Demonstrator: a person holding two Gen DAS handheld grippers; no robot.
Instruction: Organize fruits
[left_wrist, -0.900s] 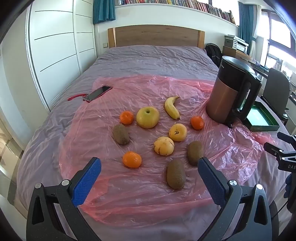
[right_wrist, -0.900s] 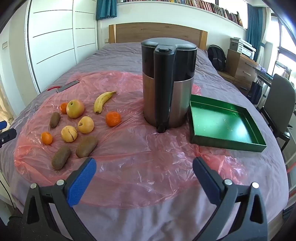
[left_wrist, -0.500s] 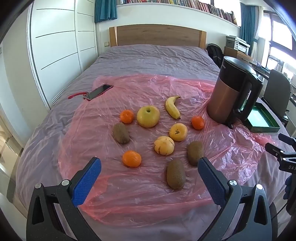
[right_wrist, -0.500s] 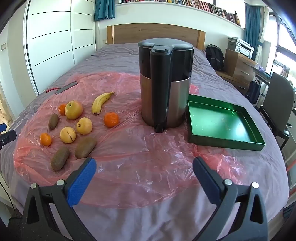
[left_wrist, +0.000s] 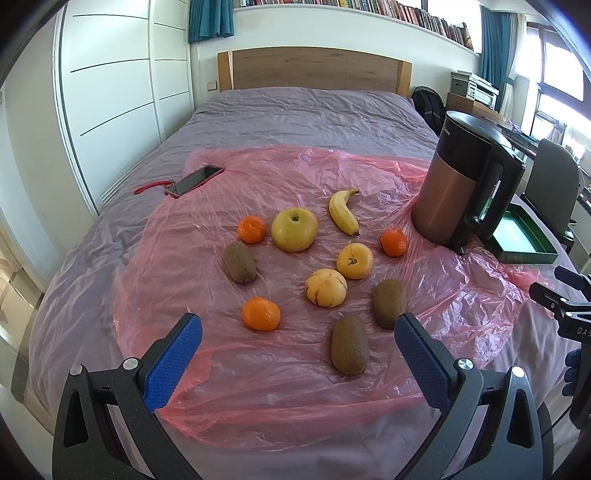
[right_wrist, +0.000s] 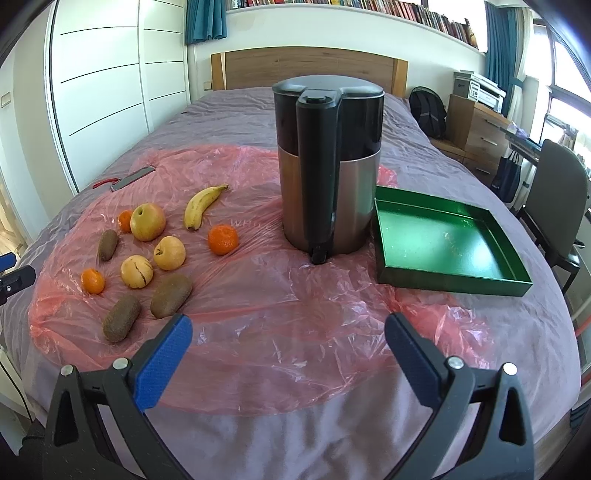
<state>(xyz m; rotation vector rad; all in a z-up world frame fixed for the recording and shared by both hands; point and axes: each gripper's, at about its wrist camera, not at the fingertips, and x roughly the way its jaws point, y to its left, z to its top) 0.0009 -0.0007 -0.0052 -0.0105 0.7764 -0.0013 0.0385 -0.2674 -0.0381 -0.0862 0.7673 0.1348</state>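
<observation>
Pink plastic sheet (left_wrist: 303, 387), green tray (right_wrist: 447, 240), yellow banana (left_wrist: 343, 216), mauve bedspread (left_wrist: 295, 118)

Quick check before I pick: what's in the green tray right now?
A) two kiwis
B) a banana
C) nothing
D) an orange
C: the green tray shows only bare floor, while the banana, kiwis and oranges all lie on the pink sheet left of the kettle.

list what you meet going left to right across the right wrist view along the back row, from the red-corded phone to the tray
dark phone with red cord → yellow curved banana → tall copper and black kettle → shallow square green tray. The other fruit lies nearer the camera and overlaps in order, so it is left out.
</observation>
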